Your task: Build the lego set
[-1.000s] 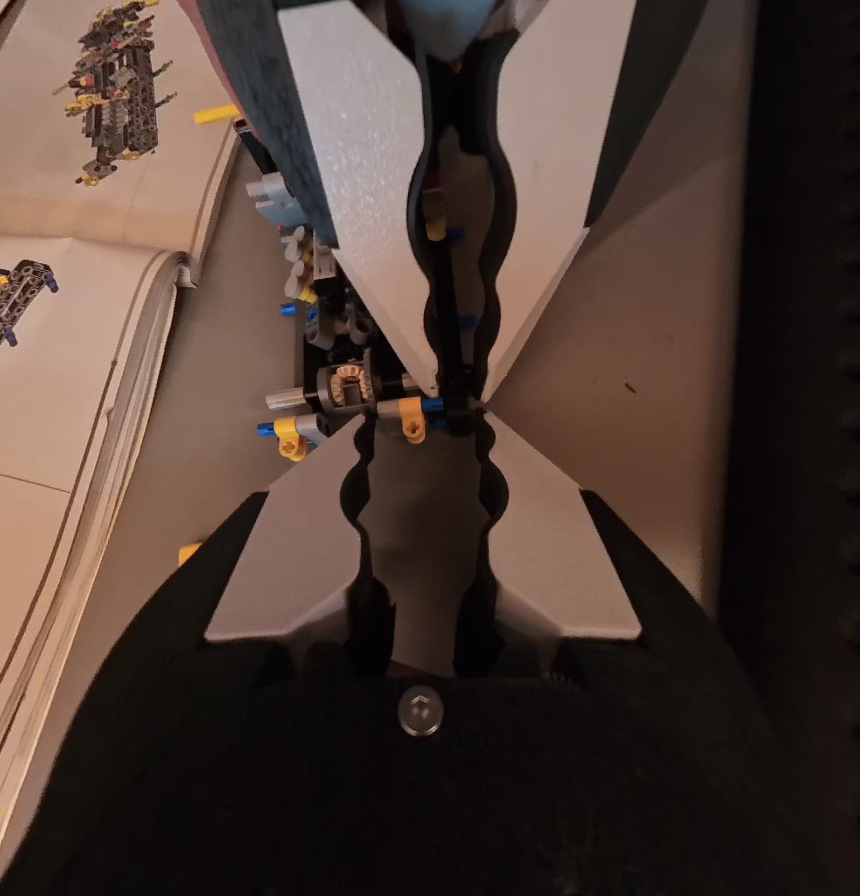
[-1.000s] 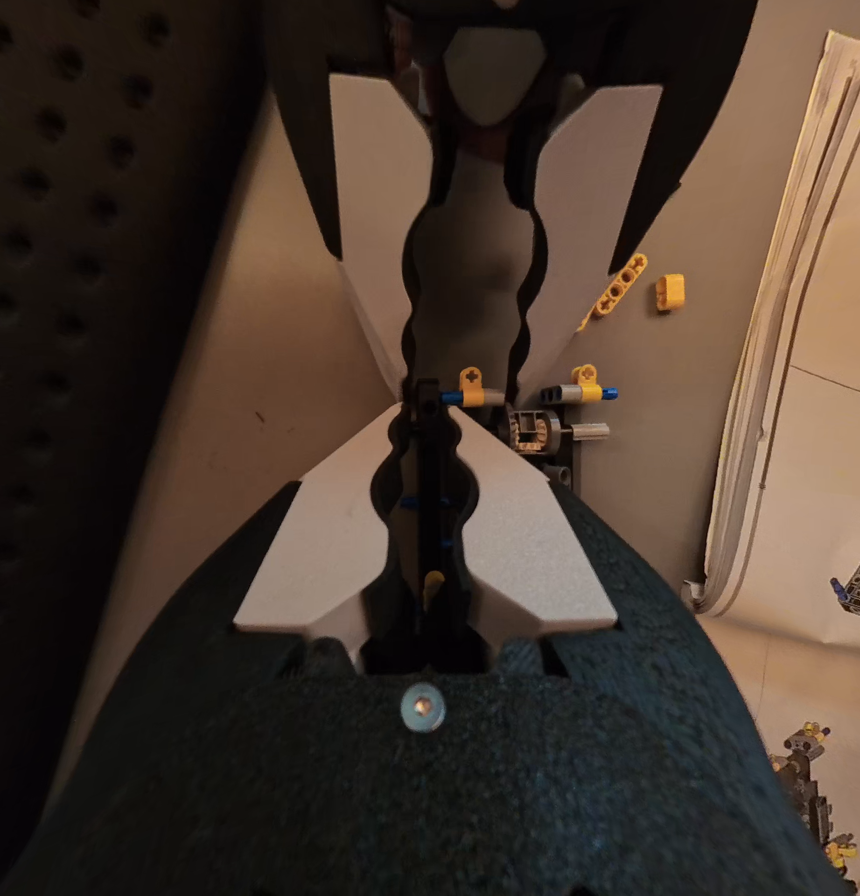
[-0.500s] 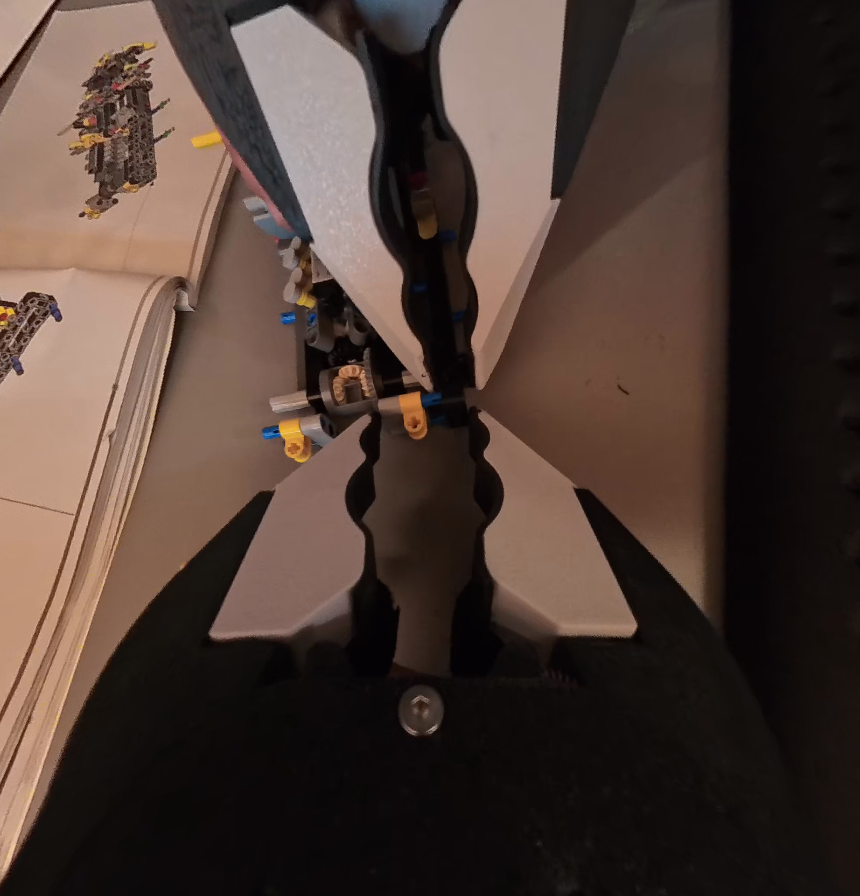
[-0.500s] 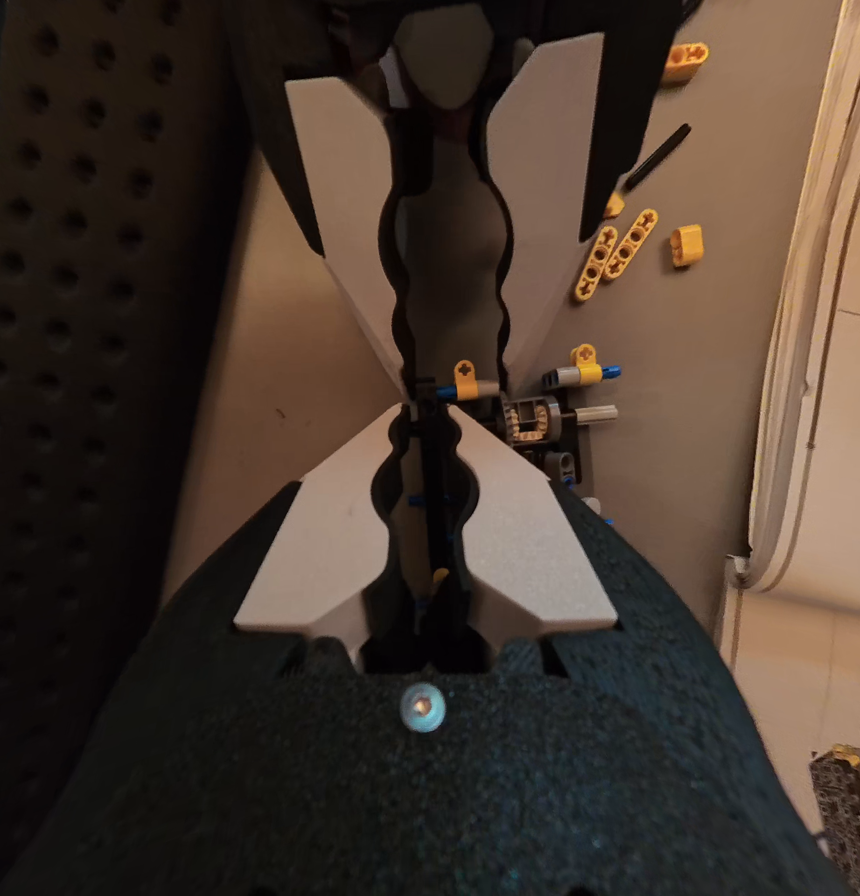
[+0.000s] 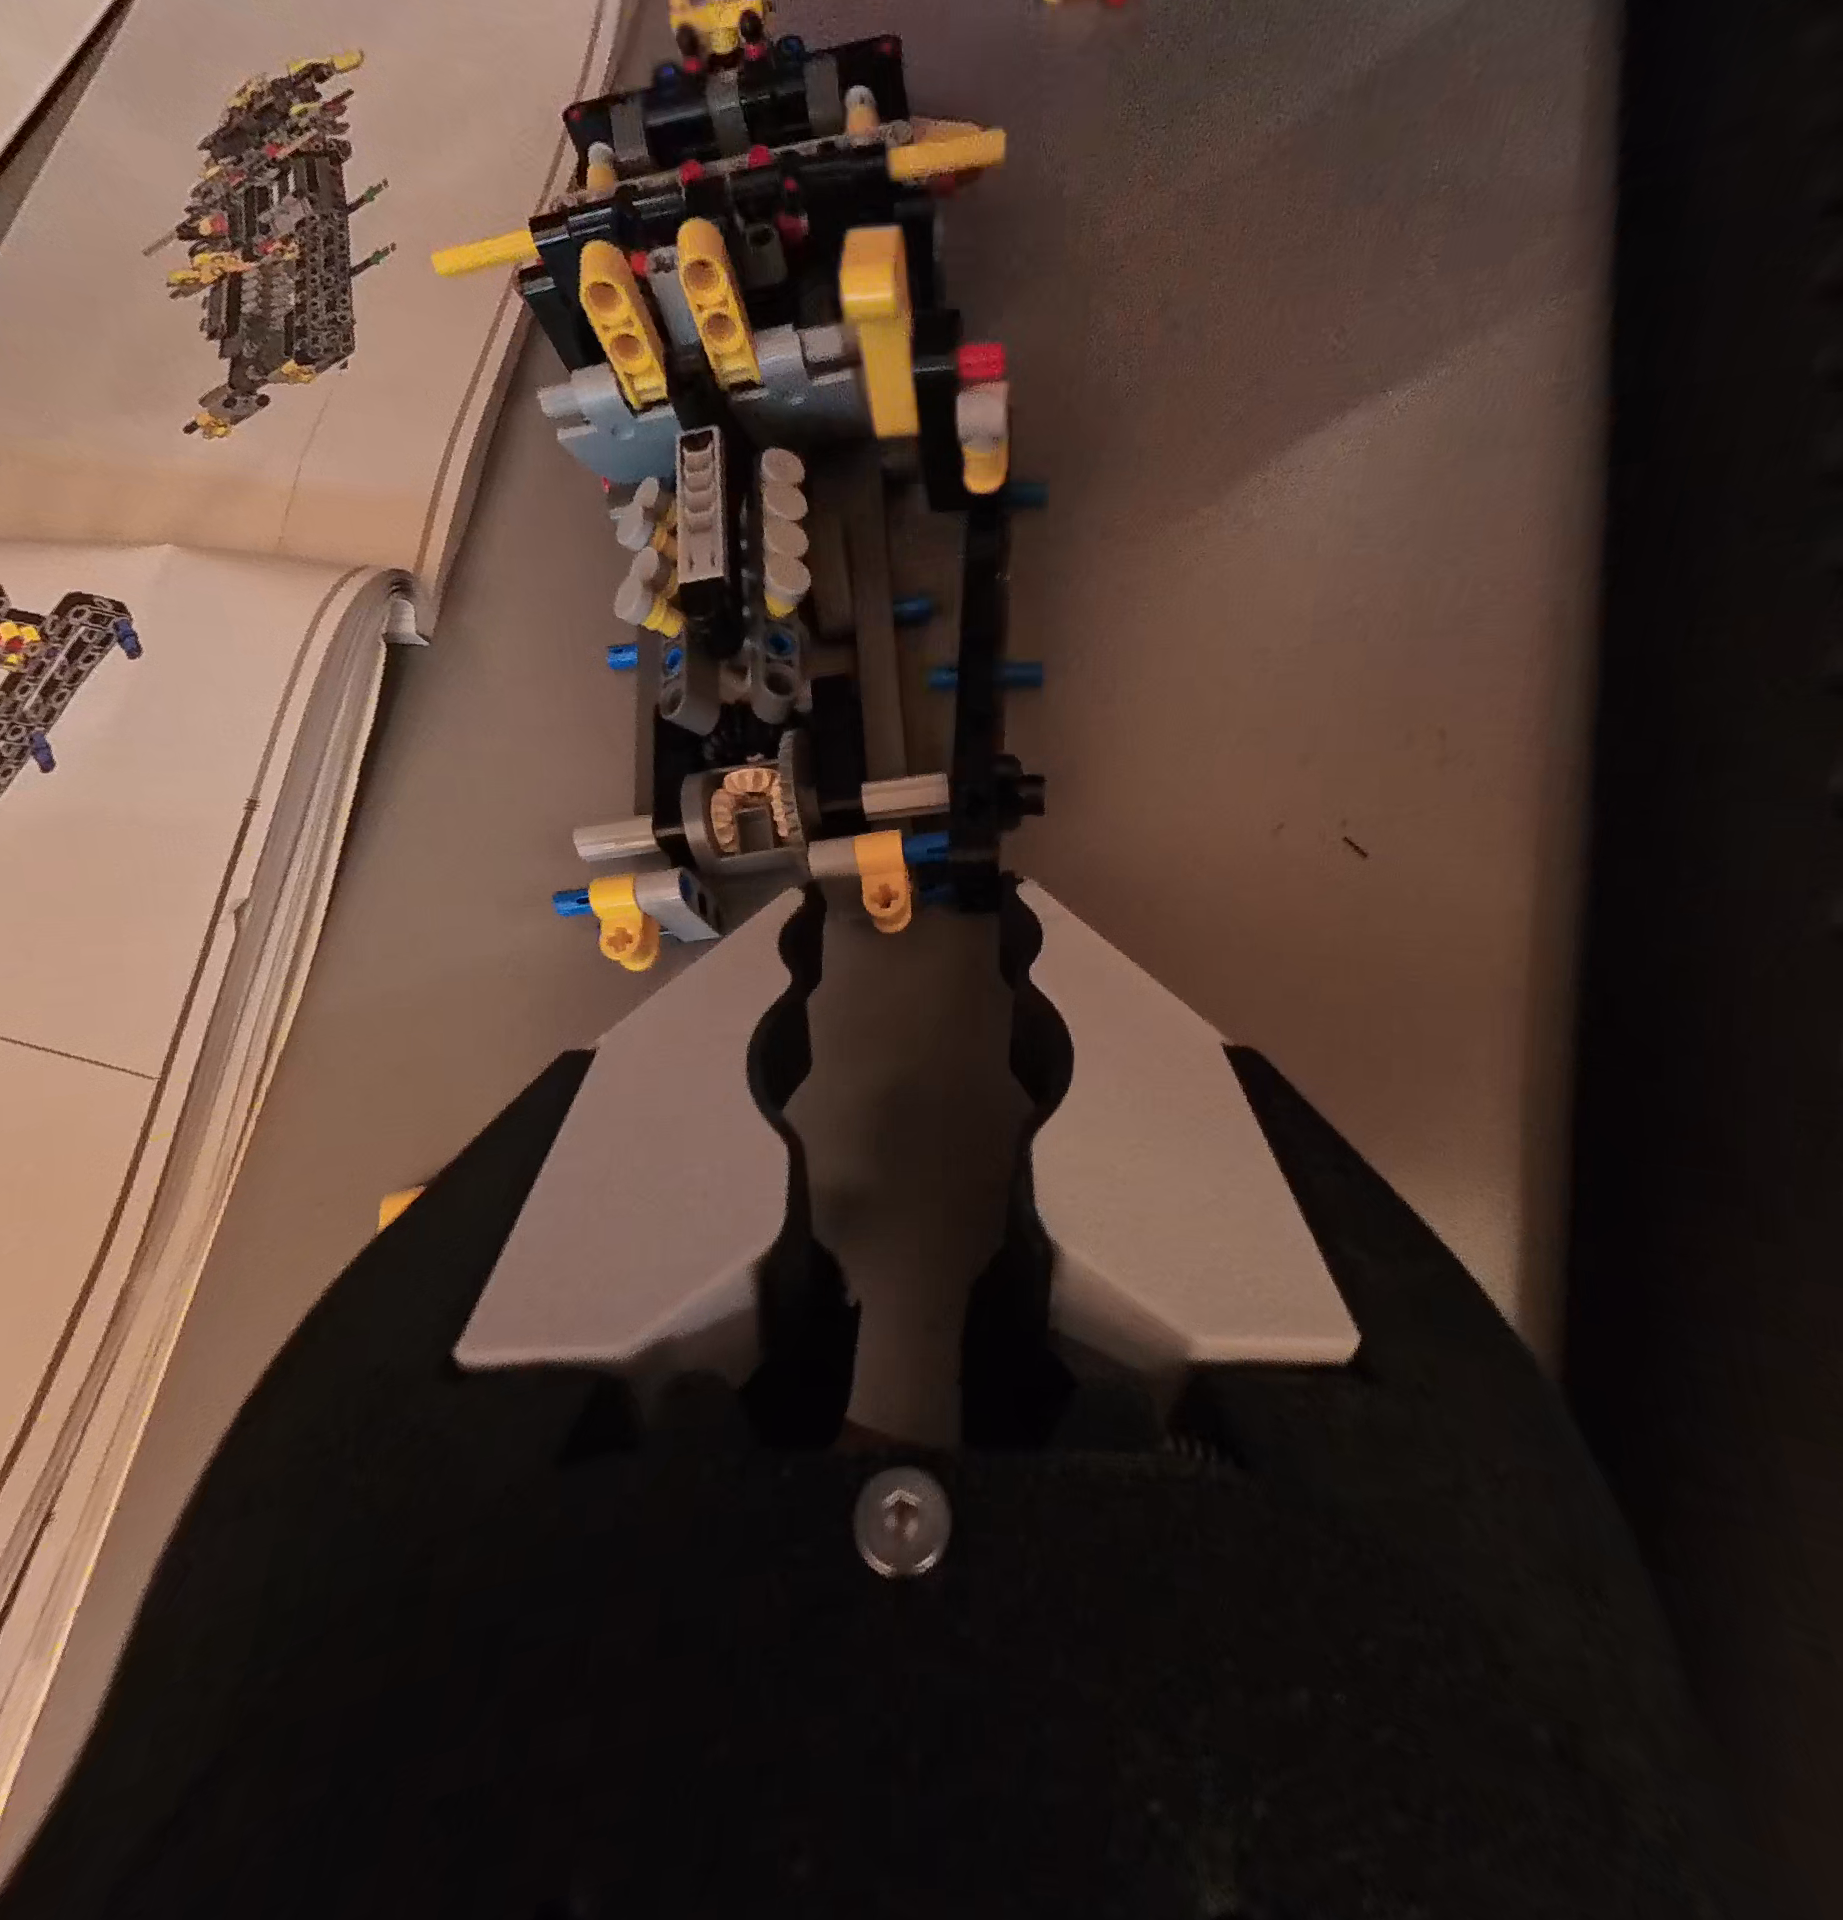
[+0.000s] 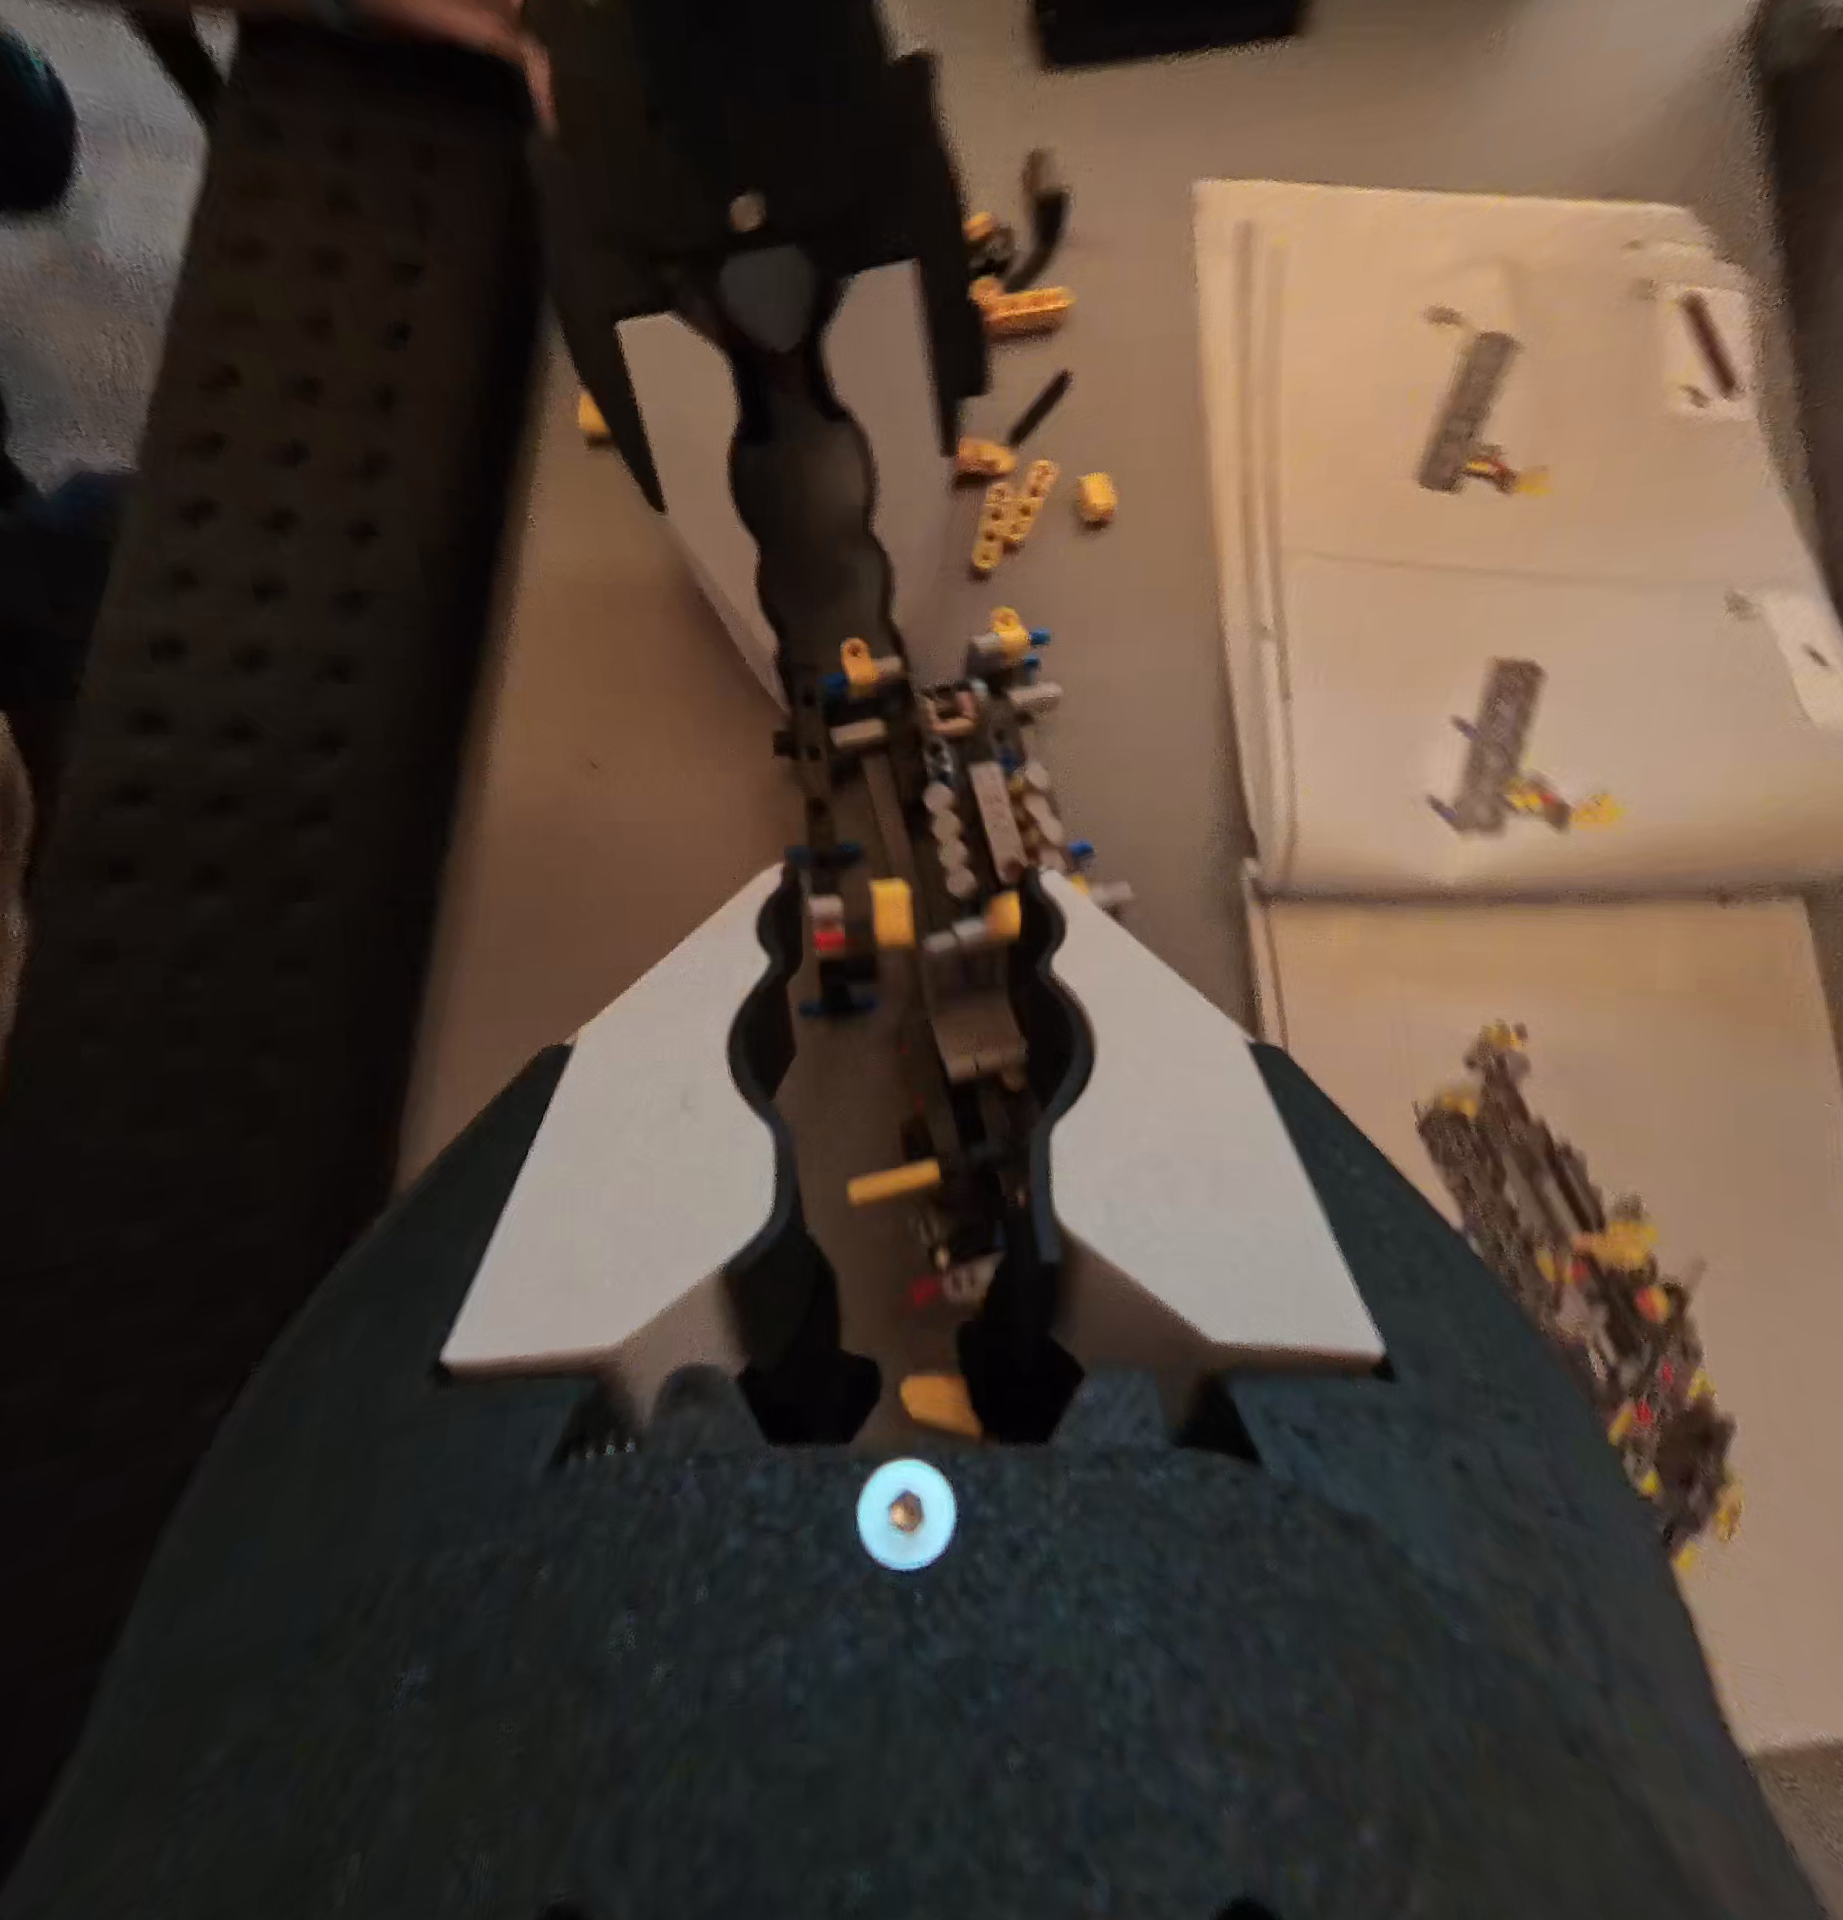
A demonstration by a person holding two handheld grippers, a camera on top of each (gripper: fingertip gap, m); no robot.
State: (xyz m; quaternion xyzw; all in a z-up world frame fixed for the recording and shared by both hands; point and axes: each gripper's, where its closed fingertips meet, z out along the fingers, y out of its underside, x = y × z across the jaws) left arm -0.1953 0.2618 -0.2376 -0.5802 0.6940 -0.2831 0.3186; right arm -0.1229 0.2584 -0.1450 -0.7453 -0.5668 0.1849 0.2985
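The lego model (image 5: 704,520), a long black, grey and yellow chassis, lies on the grey table, pointing away from me in the left wrist view. My left gripper (image 5: 909,899) has its tips on either side of the model's near end, around a yellow connector (image 5: 884,883) and the black side beam (image 5: 984,727). In the right wrist view the model (image 6: 990,800) lies under and beyond my right gripper (image 6: 909,883), which is open, empty and raised above it. The left gripper (image 6: 844,675) shows at the model's far end. This view is blurred.
An open instruction manual (image 5: 117,831) lies left of the model; it also shows in the right wrist view (image 6: 1519,623). Loose yellow pieces (image 6: 1016,504) and a black axle (image 6: 1036,405) lie near the left gripper. A black perforated surface (image 6: 273,623) runs along the table's other side. My hands' fingertips stand some 12 centimetres from each other.
My right gripper has let go of the model's black beam, opened and pulled back and up. My left gripper has stayed at the model's end.
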